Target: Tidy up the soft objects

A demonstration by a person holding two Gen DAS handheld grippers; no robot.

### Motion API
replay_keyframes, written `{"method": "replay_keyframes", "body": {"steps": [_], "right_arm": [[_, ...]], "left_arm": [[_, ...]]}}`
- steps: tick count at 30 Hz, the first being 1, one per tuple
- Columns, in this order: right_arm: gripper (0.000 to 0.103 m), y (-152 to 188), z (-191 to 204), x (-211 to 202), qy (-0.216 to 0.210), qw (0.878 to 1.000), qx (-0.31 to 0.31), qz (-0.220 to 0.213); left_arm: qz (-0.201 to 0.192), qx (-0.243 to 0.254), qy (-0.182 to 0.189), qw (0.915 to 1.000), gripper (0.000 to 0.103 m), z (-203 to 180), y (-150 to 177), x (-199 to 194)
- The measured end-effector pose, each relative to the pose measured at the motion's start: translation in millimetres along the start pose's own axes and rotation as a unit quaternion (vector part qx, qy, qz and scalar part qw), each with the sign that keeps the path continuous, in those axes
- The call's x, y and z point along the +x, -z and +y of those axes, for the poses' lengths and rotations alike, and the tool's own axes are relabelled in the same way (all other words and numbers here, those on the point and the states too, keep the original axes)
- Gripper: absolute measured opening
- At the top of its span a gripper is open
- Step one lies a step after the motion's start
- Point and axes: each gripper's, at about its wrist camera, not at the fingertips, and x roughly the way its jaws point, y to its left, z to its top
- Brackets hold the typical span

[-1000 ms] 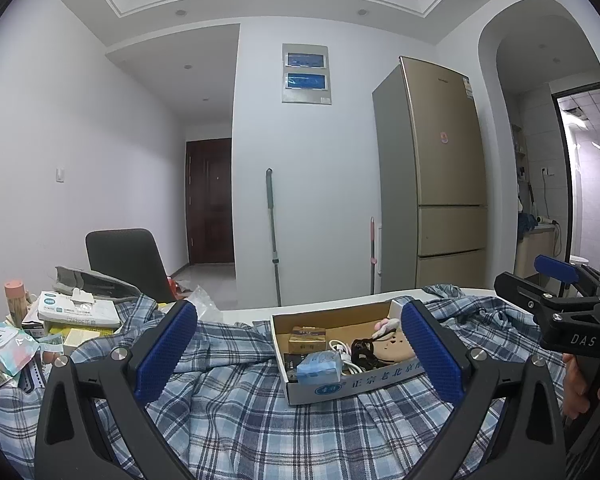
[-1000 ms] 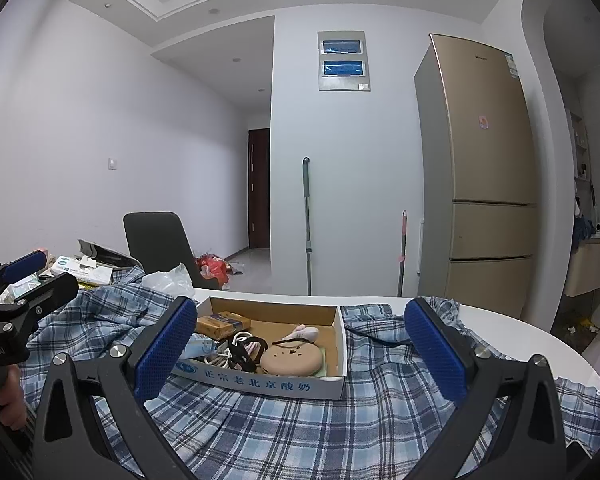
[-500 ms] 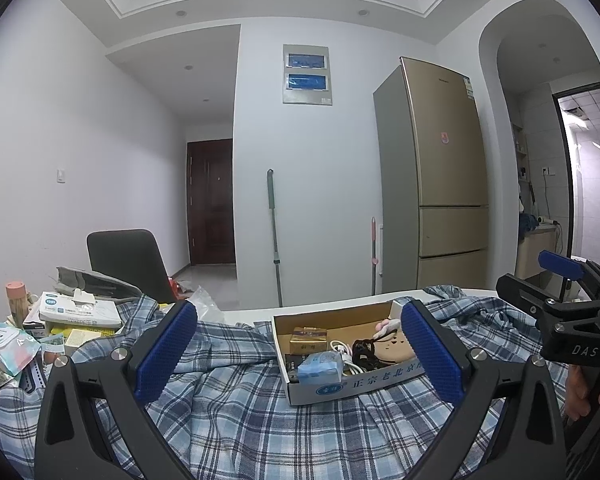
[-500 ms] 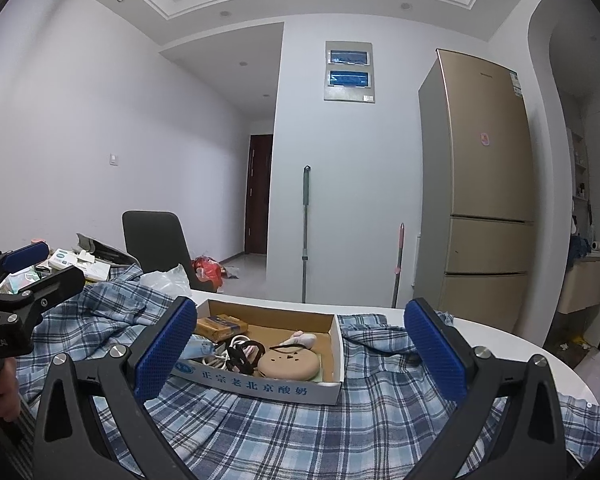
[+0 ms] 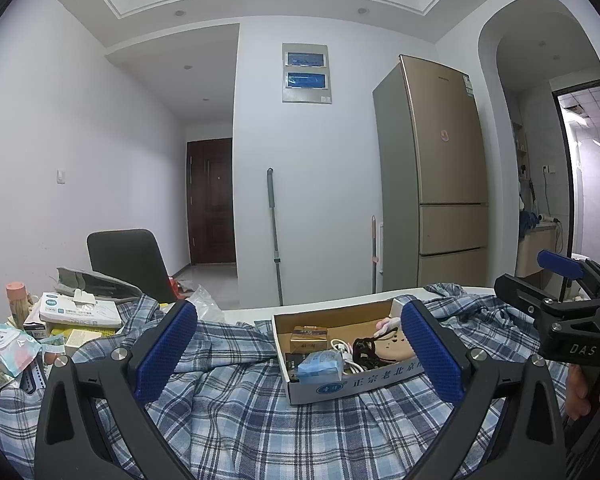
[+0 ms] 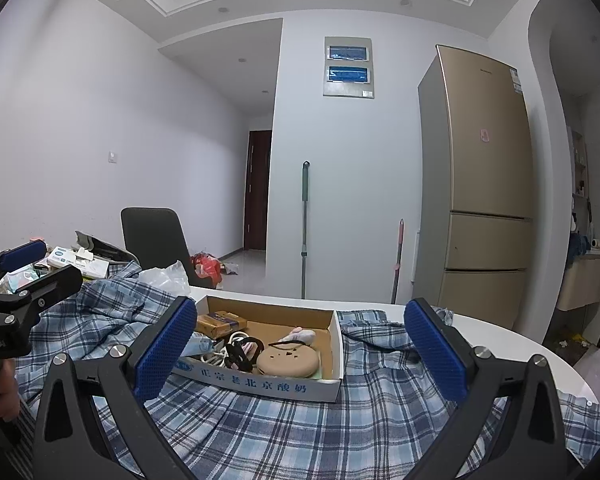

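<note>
That blue-and-white plaid cotton shirt [image 5: 236,408] sprawls limp across the white table [image 6: 500,332], under the shallow cardboard box [image 6: 260,384]. It'll drape, so pinch a free edge. Your left gripper [image 5: 300,352] and right gripper [image 6: 302,354] hover spread wide, empty.

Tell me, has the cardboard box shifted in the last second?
No. In the left wrist view the cardboard box keeps its place below the fridge and on the plaid shirt.
</note>
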Motion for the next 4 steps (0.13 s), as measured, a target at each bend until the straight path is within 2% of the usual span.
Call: {"method": "replay_keyframes", "body": {"steps": [4], "right_arm": [[0.103,0.1,-0.2,-0.1,0.0,1.0,0.001,0.0]], "left_arm": [[0.0,0.001,0.0,1.0,0.103,-0.1,1.1,0.6]]}}
